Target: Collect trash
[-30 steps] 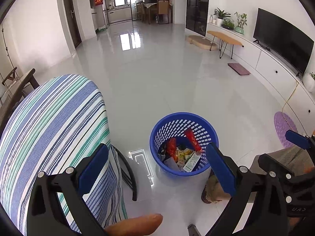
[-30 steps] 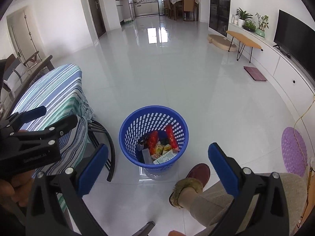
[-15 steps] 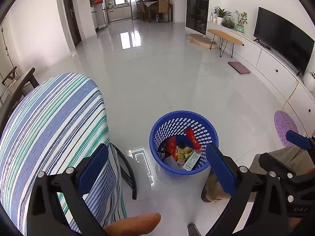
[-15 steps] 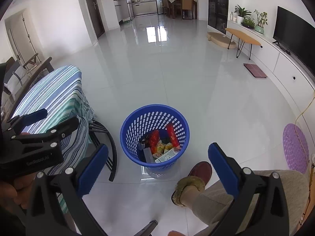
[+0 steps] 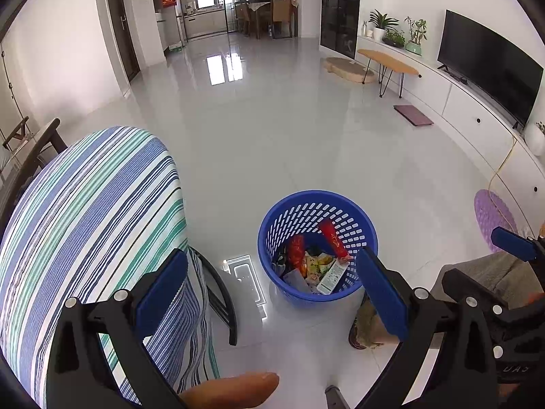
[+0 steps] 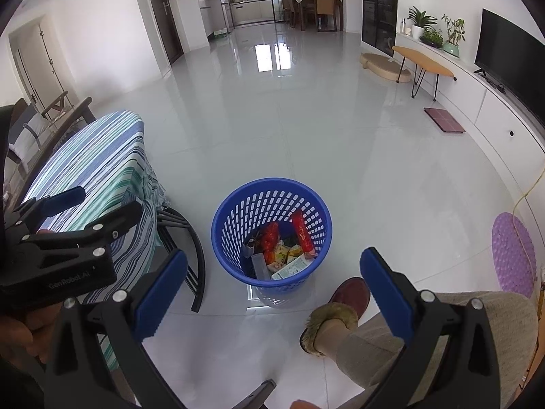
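Observation:
A blue perforated plastic basket (image 5: 364, 235) stands on the glossy floor; it also shows in the right wrist view (image 6: 235, 225). Inside it lie several pieces of trash (image 5: 315, 266): red wrappers, yellow packets and a white carton, seen too in the right wrist view (image 6: 284, 250). My left gripper (image 5: 272, 291) is open and empty, held above the floor just in front of the basket. My right gripper (image 6: 274, 288) is open and empty, above the basket's near side. The left gripper also shows at the left of the right wrist view (image 6: 68, 225).
A table with a striped blue, green and white cloth (image 5: 85, 225) stands left of the basket, with black curved legs (image 5: 224, 306). The person's slippered foot (image 6: 337, 310) and leg are right of the basket. A purple mat (image 6: 512, 255), TV unit and bench line the right wall.
Both grippers have lifted slightly, so the basket sits a little lower in the right view. Both stay open and empty.

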### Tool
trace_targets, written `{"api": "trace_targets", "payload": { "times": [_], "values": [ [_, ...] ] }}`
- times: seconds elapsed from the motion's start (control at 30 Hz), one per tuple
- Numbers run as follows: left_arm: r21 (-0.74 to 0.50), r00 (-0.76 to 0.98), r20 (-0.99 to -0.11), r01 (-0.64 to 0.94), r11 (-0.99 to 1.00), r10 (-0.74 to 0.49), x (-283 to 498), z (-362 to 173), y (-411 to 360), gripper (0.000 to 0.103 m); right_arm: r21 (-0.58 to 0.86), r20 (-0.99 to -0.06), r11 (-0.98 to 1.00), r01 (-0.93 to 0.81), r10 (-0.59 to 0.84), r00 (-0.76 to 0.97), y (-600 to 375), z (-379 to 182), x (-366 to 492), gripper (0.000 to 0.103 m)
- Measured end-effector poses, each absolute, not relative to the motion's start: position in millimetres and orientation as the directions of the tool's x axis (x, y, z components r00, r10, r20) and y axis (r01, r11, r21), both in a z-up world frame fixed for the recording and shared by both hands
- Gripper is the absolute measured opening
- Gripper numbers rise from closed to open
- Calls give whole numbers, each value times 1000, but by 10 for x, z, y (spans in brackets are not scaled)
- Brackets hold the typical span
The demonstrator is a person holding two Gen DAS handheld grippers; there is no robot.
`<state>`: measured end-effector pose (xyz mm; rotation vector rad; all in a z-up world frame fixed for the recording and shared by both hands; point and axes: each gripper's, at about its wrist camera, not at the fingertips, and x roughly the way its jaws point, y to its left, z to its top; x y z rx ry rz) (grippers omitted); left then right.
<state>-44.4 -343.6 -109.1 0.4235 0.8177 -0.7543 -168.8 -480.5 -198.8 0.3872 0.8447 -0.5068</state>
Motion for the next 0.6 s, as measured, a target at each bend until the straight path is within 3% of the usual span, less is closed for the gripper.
{"api": "trace_targets", "payload": {
  "times": [0.6],
  "values": [
    [59, 452, -779, 742, 668, -434, -458, -1095, -3433, 98, 128, -791, 812, 569, -263, 553, -4803, -2000, -1667, 98]
  ]
}}
